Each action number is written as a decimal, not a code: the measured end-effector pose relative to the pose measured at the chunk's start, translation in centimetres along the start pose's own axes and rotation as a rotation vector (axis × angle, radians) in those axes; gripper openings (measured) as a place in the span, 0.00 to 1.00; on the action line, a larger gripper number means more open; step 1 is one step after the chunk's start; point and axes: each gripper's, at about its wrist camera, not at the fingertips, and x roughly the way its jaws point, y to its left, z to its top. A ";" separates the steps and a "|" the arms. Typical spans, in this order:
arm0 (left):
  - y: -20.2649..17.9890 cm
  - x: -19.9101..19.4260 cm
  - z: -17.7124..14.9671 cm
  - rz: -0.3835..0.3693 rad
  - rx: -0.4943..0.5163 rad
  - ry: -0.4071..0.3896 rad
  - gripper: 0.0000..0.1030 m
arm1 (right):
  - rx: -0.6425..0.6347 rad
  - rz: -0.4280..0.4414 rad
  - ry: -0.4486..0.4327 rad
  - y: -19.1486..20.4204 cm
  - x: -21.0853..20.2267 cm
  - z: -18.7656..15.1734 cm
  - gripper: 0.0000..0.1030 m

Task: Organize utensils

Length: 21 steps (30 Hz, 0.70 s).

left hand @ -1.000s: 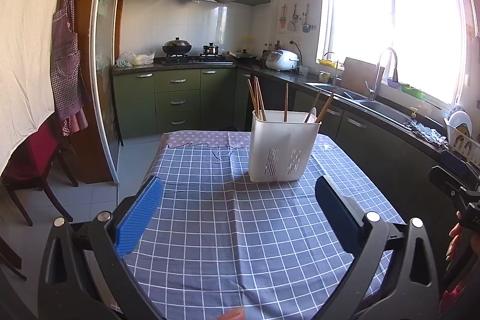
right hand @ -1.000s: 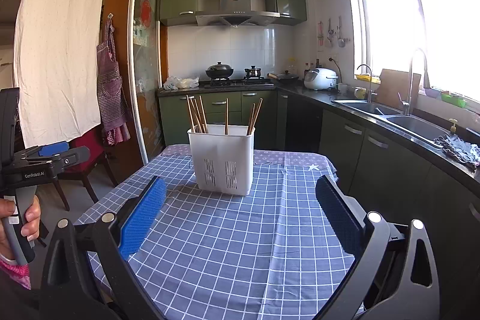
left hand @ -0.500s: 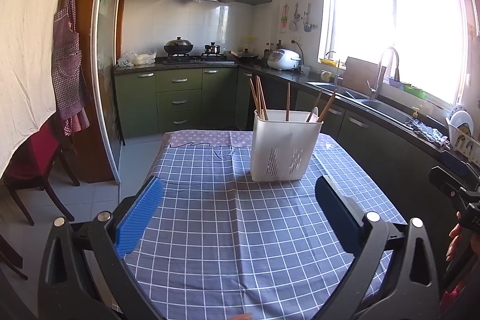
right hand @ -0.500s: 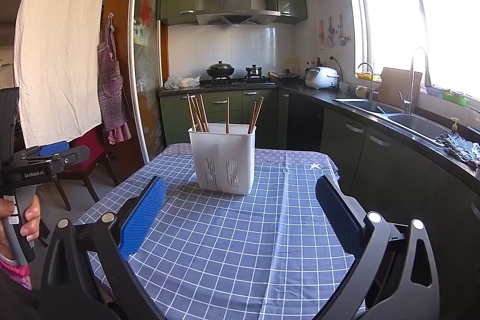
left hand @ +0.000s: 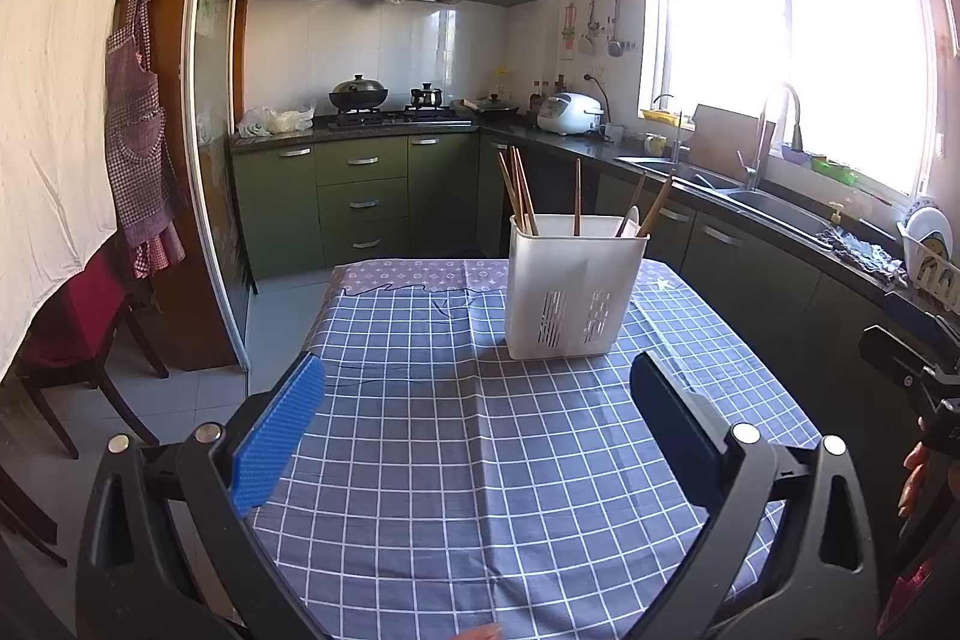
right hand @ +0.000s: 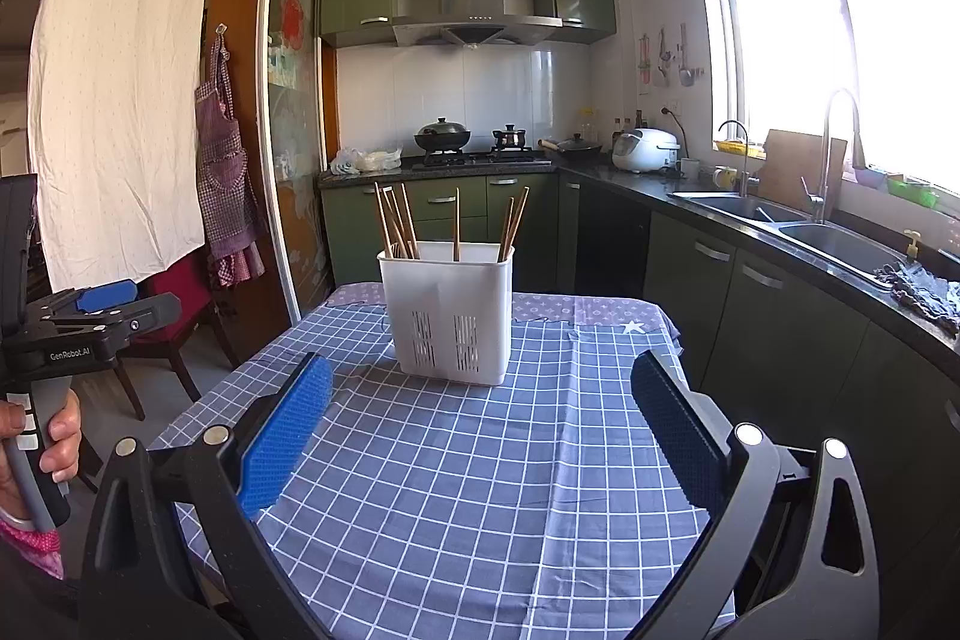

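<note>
A white slotted utensil holder [left hand: 570, 286] stands upright on the blue checked tablecloth [left hand: 480, 448], toward the far side of the table. Several wooden chopsticks [left hand: 519, 190] and a white spoon [left hand: 629, 221] stick out of its top. It also shows in the right wrist view [right hand: 450, 316], with the chopsticks [right hand: 396, 223] standing in it. My left gripper [left hand: 477, 388] is open and empty, held above the near part of the table. My right gripper [right hand: 480, 388] is open and empty too, short of the holder.
Green kitchen cabinets [left hand: 360, 202] and a stove with pots [left hand: 384, 100] lie beyond the table. A sink counter [right hand: 798, 232] runs along the right under the window. A red chair [left hand: 78, 340] stands left of the table. The other hand-held gripper [right hand: 78, 334] shows at the left edge.
Both grippers have drifted slightly, so the holder sits a little higher in each view. Nothing was grasped or released.
</note>
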 end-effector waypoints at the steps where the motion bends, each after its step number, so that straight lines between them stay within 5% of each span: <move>1: 0.0 0.0 0.0 0.001 0.001 -0.001 0.94 | 0.000 0.000 0.001 0.0 0.1 0.0 0.96; 21: -0.5 0.3 0.0 -0.050 0.001 -0.005 0.94 | -0.001 0.007 0.016 -0.4 0.7 -0.4 0.96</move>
